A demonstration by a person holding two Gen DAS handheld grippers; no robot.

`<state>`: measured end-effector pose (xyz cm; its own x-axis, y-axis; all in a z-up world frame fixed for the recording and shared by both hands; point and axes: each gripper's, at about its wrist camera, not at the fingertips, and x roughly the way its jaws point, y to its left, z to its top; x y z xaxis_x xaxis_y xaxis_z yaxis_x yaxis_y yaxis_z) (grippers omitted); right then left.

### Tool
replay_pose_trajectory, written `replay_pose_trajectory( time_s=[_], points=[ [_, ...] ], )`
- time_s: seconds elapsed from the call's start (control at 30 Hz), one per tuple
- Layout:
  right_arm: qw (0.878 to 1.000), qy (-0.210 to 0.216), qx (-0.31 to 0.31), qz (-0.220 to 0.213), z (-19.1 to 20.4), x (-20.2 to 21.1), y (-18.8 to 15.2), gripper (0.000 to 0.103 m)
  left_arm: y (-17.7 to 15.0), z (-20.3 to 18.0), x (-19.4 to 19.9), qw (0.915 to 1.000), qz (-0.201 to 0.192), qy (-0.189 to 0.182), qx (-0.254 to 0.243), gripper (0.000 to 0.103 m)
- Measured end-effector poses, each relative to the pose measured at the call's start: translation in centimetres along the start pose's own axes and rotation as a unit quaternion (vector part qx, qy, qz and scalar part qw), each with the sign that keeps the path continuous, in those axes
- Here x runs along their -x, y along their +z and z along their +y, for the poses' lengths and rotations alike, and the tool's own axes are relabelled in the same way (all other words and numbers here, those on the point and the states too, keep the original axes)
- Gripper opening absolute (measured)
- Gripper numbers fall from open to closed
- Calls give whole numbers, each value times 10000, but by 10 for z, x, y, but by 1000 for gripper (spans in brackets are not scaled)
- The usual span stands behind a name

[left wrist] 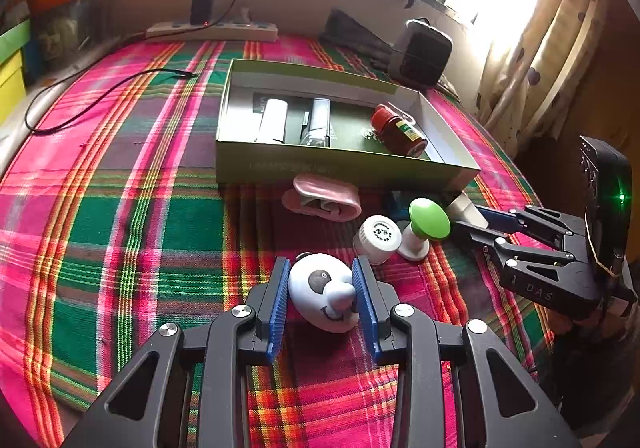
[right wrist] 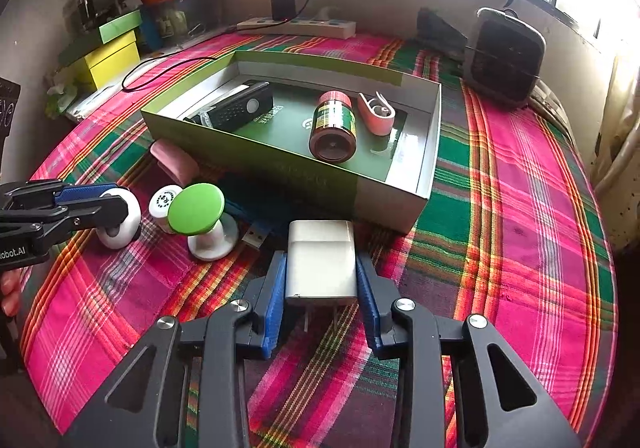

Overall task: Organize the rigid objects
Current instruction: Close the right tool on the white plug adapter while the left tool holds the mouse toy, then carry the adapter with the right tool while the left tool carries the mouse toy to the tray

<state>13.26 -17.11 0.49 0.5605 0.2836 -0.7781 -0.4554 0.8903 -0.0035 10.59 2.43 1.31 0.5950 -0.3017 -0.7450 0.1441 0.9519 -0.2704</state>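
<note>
We pinch one white panda-face egg toy [left wrist: 324, 290] in the left gripper [left wrist: 323, 298] and one white plug-in charger block [right wrist: 321, 260] in the right gripper [right wrist: 321, 280], both on the plaid cloth [right wrist: 520, 208] before the green open cardboard box's [right wrist: 280, 164] near wall, ready for boxing; inside lies one brown jar [right wrist: 333, 126]

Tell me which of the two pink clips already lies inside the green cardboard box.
The pink clip beside the brown jar lies inside the green box; the other pink clip lies on the cloth outside.
</note>
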Motion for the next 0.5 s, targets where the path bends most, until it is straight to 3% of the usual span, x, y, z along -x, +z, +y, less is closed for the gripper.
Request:
replay_pose_trajectory(
  time_s=[0.5],
  points=[
    [10000, 19, -24, -86, 0, 9, -1, 35, 3, -5, 10, 9998, -140, -19, -133, 31]
  ],
)
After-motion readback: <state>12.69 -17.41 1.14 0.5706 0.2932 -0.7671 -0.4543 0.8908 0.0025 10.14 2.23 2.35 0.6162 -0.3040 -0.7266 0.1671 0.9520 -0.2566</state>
